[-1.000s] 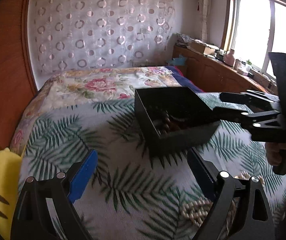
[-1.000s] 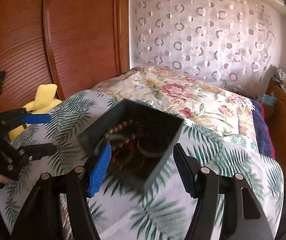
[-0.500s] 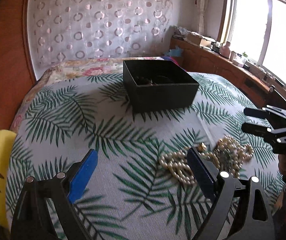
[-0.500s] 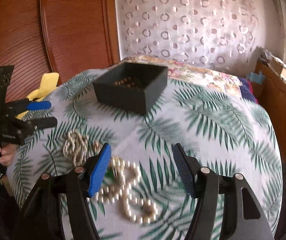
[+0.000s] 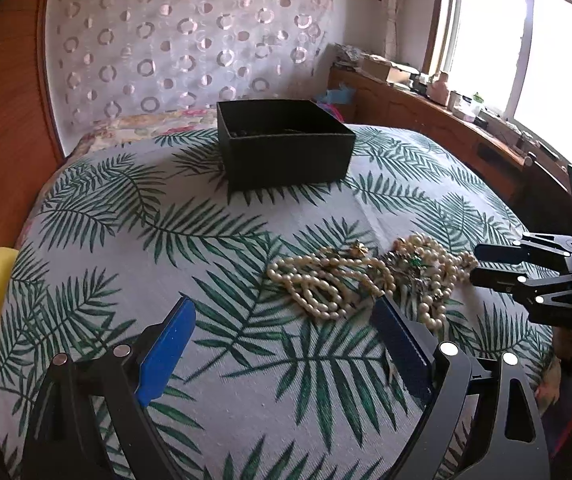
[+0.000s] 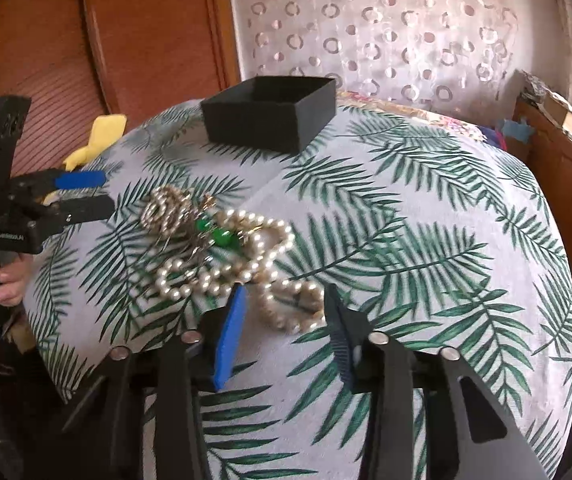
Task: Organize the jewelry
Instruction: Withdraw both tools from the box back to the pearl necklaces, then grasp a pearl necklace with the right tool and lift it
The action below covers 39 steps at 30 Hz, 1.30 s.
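Left wrist view: left tool wide, empty, aimed left of pearl tangle on bed. Black box far, upright, likely for sorting.

Right wrist view: right tool fairly wide, straddling the heap's near strands; grab probably next.

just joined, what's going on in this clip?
A person holds a two-finger gripper in each hand over a bed with a palm-leaf print bedspread. A tangled pile of cream pearl necklaces with green beads lies loose on it, apart from the open black rectangular box farther back. The right gripper is open, its fingers straddling the near end of the pile. The left gripper is open beside it, holding nothing.
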{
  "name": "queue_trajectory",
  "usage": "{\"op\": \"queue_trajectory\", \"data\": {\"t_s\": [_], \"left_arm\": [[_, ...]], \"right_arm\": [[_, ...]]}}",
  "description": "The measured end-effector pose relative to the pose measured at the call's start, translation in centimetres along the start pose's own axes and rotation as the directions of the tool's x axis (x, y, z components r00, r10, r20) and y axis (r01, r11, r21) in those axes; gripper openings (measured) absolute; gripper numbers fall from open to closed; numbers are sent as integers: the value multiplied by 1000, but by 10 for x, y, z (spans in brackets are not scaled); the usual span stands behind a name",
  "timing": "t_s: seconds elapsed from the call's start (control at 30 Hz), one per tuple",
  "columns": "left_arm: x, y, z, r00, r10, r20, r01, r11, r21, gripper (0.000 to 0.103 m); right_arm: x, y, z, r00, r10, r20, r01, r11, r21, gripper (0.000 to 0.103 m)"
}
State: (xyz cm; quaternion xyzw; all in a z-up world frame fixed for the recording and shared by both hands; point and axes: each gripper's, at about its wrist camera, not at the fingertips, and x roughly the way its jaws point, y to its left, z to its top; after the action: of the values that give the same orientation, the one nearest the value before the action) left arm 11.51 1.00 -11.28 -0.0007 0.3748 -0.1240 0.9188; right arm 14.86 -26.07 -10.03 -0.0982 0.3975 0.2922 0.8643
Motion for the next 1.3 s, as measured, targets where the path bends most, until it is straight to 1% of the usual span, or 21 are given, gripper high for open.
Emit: {"op": "queue_trajectory", "data": {"t_s": [0.07,0.13,0.2,0.3,0.33,0.4,0.43,0.5,0.53,0.57,0.6,0.67,0.83,0.97,1.03,1.17,1.3], "left_arm": [[-1,-1,-1,1000,0,-3,0,1000,1,87],[-2,-1,-3,1000,-1,-3,1,1000,2,87],[-3,-1,-4,1000,-1,-4,1,1000,1,87],[-1,0,-7,1000,1,-9,-1,1000,-4,87],[-1,1,-8,1000,0,-11,0,1000,-5,87],[0,1,-9,1000,-3,-14,3,1000,-7,87],[1,0,-10,1000,-6,-17,6,1000,-8,87],[1,0,-12,1000,-8,-19,8,1000,-7,87],[2,-1,-12,1000,-10,-20,10,1000,-6,87],[2,-3,-12,1000,-12,-20,12,1000,-3,87],[1,-4,-12,1000,-13,-18,13,1000,-1,87],[1,-5,-12,1000,-13,-17,13,1000,3,87],[2,-8,-11,1000,-18,-16,18,1000,2,87],[3,-12,-10,1000,-23,-18,23,1000,8,87],[4,-14,-9,1000,-22,-19,22,1000,12,87],[4,-20,-8,999,-31,-17,31,999,17,87],[3,-27,-6,998,-69,-14,69,997,19,87]], "right_arm": [[4,7,2,1000,7,-12,-7,1000,-28,32],[9,12,3,1000,-1,-30,-1,999,-54,31],[13,14,3,999,-30,-42,26,996,-83,30],[14,14,5,998,-30,-48,26,996,-85,29],[14,13,5,998,-29,-48,25,996,-86,27],[14,11,5,998,-35,-48,31,996,-89,19],[13,8,5,998,-36,-50,32,996,-88,9],[12,3,5,998,-41,-49,37,996,-78,8],[10,1,6,996,-81,-39,77,994,-82,8],[9,-1,6,994,-103,-29,101,991,-84,8],[3,-6,8,993,-121,-10,120,990,-69,8],[-9,-16,10,991,-132,30,133,991,-30,8],[-48,-33,19,971,-204,125,205,979,5,8],[-64,-45,20,956,-245,163,241,970,45,8],[-62,-48,19,957,-244,157,238,970,58,8],[-48,-46,8,972,-203,116,197,978,66,8],[-34,-39,-4,982,-165,87,160,985,69,8]]}}
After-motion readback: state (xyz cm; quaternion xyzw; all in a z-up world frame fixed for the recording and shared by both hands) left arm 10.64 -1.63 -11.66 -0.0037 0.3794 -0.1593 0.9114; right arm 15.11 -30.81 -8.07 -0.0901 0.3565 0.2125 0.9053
